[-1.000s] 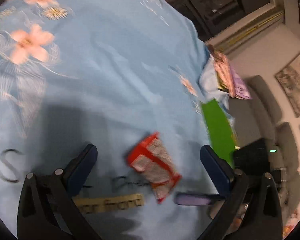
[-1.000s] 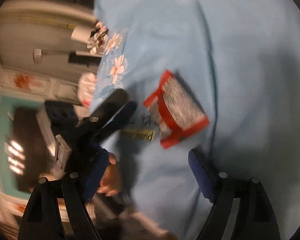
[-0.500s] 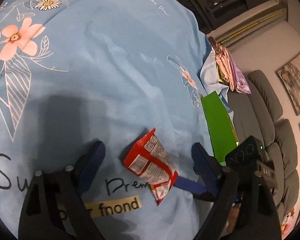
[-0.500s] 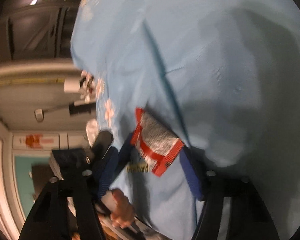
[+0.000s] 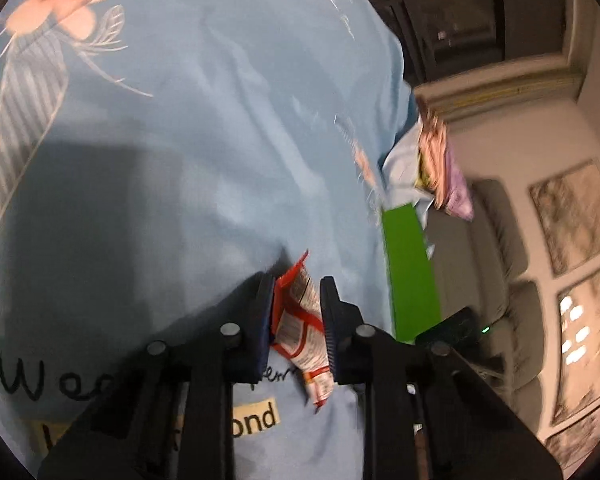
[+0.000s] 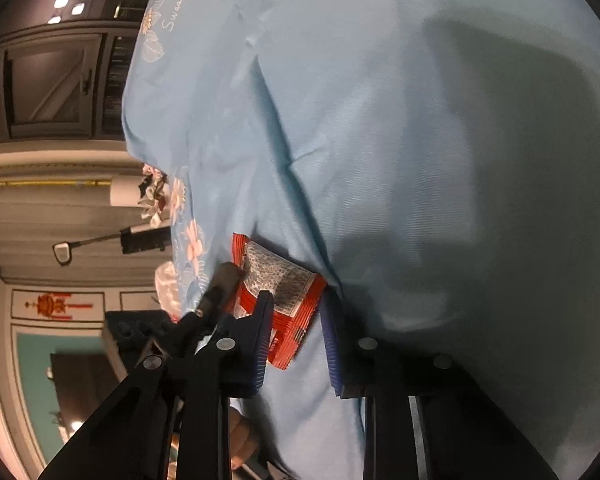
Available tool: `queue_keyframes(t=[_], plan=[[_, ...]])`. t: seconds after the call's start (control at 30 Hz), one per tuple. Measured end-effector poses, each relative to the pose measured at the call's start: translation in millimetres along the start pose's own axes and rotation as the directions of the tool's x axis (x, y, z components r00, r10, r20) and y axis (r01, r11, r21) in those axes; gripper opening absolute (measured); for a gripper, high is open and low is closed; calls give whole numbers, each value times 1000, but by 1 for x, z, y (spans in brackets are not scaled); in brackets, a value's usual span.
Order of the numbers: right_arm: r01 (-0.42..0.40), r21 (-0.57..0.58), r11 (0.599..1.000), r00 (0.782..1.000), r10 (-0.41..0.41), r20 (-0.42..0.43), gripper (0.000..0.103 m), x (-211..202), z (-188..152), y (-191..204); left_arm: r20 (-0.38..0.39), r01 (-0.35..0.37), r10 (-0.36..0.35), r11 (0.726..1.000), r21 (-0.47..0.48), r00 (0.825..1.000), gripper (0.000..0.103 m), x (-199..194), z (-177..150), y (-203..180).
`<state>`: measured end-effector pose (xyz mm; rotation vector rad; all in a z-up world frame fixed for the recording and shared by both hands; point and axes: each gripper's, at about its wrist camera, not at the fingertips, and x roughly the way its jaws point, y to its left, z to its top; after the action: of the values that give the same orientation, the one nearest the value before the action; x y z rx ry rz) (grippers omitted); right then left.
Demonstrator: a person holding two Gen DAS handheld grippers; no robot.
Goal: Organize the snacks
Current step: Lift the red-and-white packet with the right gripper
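Note:
A red and white snack packet [image 5: 300, 316] stands crumpled on the light blue flowered cloth [image 5: 180, 140]. My left gripper [image 5: 297, 284] has both blue pads against the packet's sides, and its jaws are still closing. In the right wrist view the same packet [image 6: 280, 280] sits between the pads of my right gripper [image 6: 296, 300], whose jaws are also closing on it. The left gripper's fingertip [image 6: 224, 276] shows blurred just left of the packet. In the left wrist view only the right gripper's black body [image 5: 452, 328] with a green light shows; its fingers are hidden.
A green flat box [image 5: 408, 272] lies at the cloth's right edge, with a pile of snack packets [image 5: 440, 168] beyond it. A grey sofa [image 5: 500, 260] stands past that edge. A person's hand [image 6: 240, 440] shows low in the right wrist view.
Both grippers have closed from wide open onto the packet. The packet, lying flat before, now stands squeezed on edge. Both grippers have also rolled and dropped slightly.

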<state>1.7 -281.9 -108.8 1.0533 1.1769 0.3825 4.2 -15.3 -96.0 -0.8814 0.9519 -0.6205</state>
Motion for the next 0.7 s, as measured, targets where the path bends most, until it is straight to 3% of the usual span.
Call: queue_keyframes(t=[0.07, 0.13, 0.2, 0.43, 0.6, 0.7], plan=[[2, 26, 1000, 1000, -2, -5, 24, 1, 2, 1, 6, -36, 35, 998, 51, 999, 21, 1, -4, -7], [16, 50, 999, 1000, -16, -6, 24, 1, 2, 1, 24, -128, 125, 979, 159, 992, 23, 4, -11, -22], [39, 39, 998, 999, -39, -10, 24, 0, 2, 4, 28, -146, 143, 973, 177, 989, 24, 6, -12, -24], [81, 31, 996, 995, -79, -62, 24, 1, -2, 8, -42, 2, -1, 1000, 31, 999, 15, -1, -1, 3], [-4, 100, 995, 999, 9, -47, 24, 5, 4, -4, -41, 10, -8, 999, 33, 999, 14, -6, -2, 2], [-3, 95, 996, 1000, 5, -25, 24, 4, 2, -3, -42, 6, -5, 999, 38, 999, 14, -8, -3, 3]])
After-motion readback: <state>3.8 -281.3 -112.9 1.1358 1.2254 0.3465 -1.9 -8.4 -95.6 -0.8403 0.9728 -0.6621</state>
